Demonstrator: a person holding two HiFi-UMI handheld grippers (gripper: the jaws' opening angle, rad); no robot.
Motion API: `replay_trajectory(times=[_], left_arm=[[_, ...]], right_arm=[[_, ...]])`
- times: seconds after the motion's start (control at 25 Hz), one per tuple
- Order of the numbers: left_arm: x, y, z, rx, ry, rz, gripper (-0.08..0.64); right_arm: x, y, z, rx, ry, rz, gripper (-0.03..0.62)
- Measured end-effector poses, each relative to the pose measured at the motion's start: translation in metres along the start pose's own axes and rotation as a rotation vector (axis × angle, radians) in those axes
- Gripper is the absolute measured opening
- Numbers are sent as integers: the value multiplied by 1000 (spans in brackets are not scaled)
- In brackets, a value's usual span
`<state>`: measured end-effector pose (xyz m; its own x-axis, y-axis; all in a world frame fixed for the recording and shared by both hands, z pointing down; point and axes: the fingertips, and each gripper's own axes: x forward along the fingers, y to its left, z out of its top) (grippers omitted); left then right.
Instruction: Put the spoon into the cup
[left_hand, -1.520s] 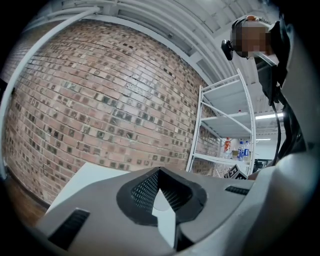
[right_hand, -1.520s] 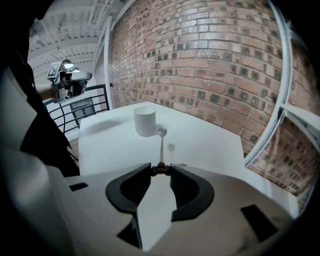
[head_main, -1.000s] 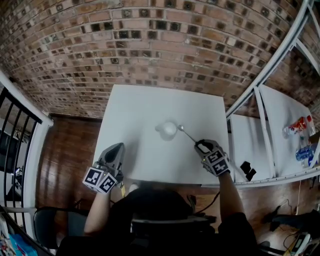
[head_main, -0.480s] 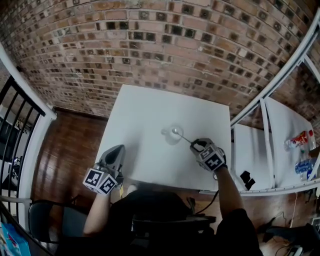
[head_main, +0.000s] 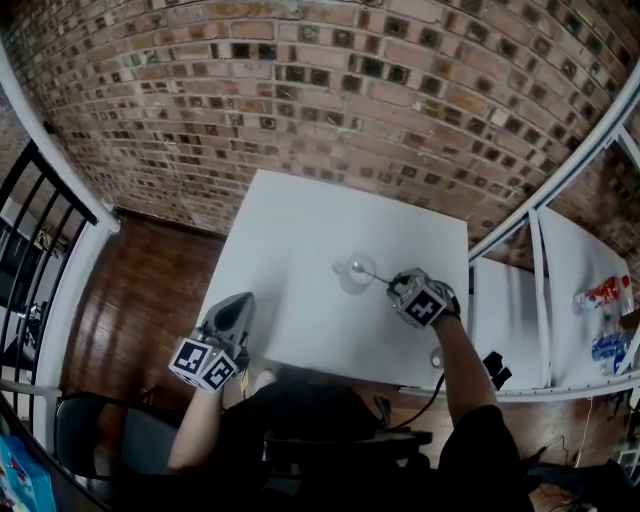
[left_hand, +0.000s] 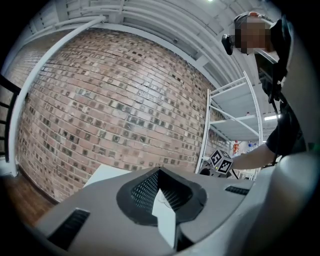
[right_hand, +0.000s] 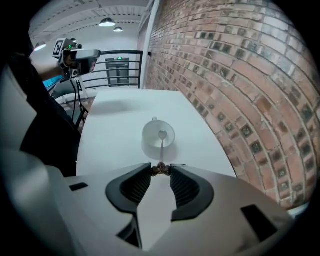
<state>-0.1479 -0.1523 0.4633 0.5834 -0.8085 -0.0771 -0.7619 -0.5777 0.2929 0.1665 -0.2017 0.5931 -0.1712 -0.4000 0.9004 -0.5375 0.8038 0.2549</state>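
Pinching spoon (right_hand: 162, 144) handle, right claw (right_hand: 161, 170) beside cup (right_hand: 149, 145).
Right gripper view alone shows bowl inside rim; left claw (left_hand: 160, 171) pressed together.

Loft-like lab space: brick wall (head_main: 330, 90), white table (head_main: 300, 250), metal shelving (head_main: 580, 250)

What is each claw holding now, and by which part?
The right claw grips the spoon by the end of its handle, with the bowl end at the mouth of the cup. The left claw is shut and holds nothing.
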Motion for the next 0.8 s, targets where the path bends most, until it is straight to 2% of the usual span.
replay_trajectory(times=[0.16, 0.36, 0.44, 0.56, 0.72, 0.8], left_arm=[[-1, 1, 1, 6, 4, -1, 5], [4, -1, -1, 34, 25, -18, 5], [11, -5, -1, 69, 37, -40, 3], [23, -11, 4, 114, 36, -73, 5], [30, -19, 11, 135, 19, -98, 5], [31, -22, 9, 136, 22, -107, 5]], right_arm=[[2, -3, 9, -22, 18, 19, 126], [6, -4, 17, -121, 101, 26, 126], [11, 3, 17, -122, 134, 81, 127], [14, 15, 5, -78, 236, 162, 127], [23, 11, 11, -100, 249, 180, 127], [27, 5, 19, -124, 229, 161, 127]])
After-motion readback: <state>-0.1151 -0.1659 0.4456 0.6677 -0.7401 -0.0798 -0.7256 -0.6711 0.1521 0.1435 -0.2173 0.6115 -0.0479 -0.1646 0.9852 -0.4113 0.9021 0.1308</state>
